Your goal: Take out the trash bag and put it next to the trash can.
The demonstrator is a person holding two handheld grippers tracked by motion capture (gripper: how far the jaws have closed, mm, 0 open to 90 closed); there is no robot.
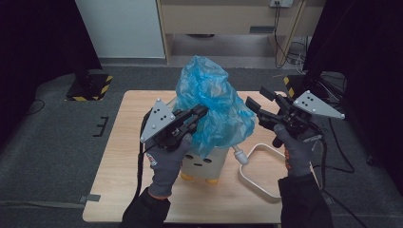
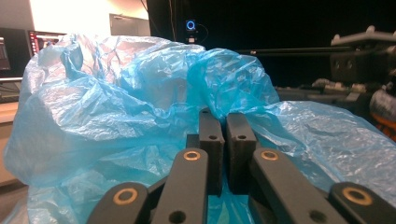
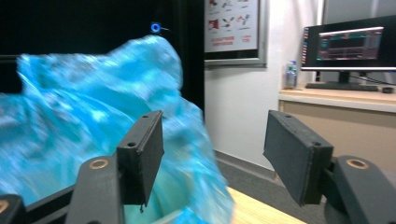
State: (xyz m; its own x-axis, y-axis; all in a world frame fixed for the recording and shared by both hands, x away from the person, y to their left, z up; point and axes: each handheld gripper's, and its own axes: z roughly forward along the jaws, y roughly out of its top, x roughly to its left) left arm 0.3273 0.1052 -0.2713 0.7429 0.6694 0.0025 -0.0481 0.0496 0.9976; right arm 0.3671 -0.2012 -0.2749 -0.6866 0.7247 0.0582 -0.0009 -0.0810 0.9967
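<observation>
Wooden surface (image 1: 119, 190) is carrying a small white bin (image 1: 205, 164) over which the blue plastic bag (image 1: 209, 102) is billowing, the left hand-held gripper (image 1: 202, 112) pinching its near-side film while the right hand-held gripper (image 1: 257, 102), jaws apart and empty, is hovering just beside the bag's opposite flank.

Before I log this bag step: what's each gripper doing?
Left gripper: shut on the blue plastic bag.
Right gripper: open, nothing between its jaws.

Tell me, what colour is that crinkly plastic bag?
Translucent light blue; the plastic bag shows best in the left gripper view.
</observation>
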